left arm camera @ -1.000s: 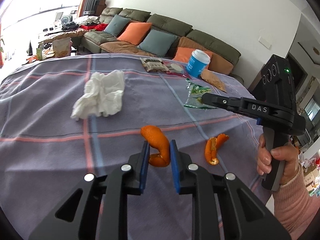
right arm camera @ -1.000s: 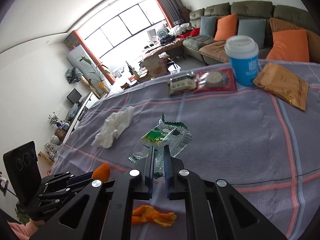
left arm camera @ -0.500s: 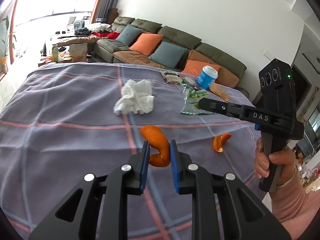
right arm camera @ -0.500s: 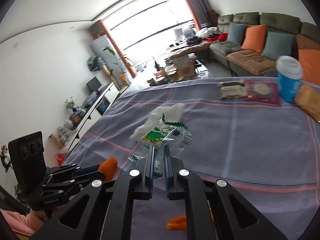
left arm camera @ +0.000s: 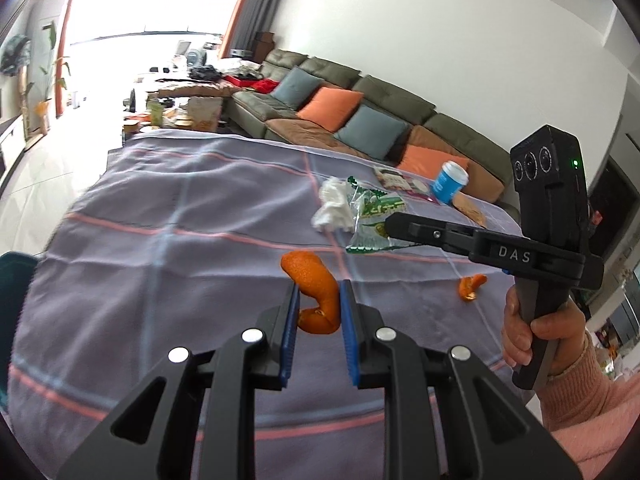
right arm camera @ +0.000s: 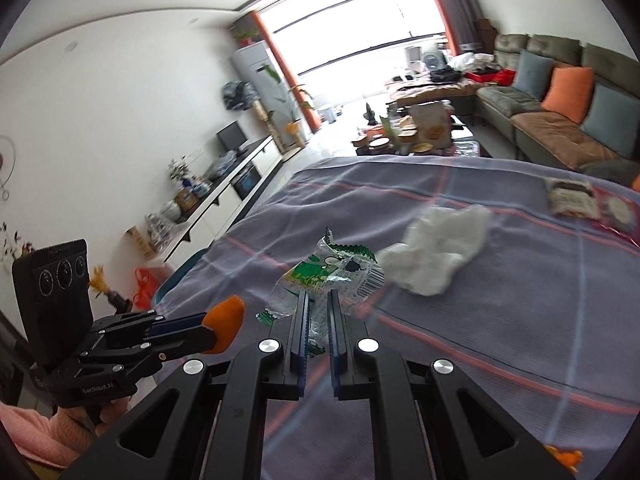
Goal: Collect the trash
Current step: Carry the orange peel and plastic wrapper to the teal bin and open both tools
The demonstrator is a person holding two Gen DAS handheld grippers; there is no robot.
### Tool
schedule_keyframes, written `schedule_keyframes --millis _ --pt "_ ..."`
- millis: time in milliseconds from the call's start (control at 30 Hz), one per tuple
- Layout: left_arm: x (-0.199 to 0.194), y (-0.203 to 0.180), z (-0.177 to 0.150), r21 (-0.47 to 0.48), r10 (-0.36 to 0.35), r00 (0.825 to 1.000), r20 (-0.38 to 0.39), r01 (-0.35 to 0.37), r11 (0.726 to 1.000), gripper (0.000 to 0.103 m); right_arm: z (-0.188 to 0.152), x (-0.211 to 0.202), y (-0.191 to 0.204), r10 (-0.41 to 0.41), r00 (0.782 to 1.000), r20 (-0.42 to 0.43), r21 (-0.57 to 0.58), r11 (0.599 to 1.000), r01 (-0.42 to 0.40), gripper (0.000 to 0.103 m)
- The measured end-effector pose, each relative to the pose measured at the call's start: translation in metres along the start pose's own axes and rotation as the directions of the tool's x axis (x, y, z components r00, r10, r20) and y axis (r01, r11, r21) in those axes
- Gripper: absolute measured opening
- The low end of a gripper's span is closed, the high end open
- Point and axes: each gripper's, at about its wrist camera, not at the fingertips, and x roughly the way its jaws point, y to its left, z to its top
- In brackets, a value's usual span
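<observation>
A curled strip of orange peel (left arm camera: 316, 294) is pinched between two blue pads, lifted above the purple plaid cloth. A crumpled clear wrapper with green print (right arm camera: 326, 286) is likewise clamped and held in the air. A crumpled white tissue (right arm camera: 438, 250) lies on the cloth farther back. A smaller piece of orange peel (left arm camera: 471, 287) lies to the right.

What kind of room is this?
Most likely a home living room: a long sofa with cushions, a big window, and a low TV cabinet along the wall.
</observation>
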Motion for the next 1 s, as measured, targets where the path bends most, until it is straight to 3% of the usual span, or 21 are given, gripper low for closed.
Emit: schedule_keyframes --millis 467,1000 --pt "-0.059 0.06 -0.008 -0.099 0.142 0.987 0.076 -0.134 0.986 0.021 0.019 0.052 0.065 0.101 0.992 -0.071 -0.128 0.986 -0.109 0.009" --pt "-0.122 0.129 -0.018 -0.233 0.315 0.94 0.133 -0.28 0.931 0.021 0.029 0.112 0.142 0.181 0.969 -0.168 -0.254 0.942 -0.22 0.009"
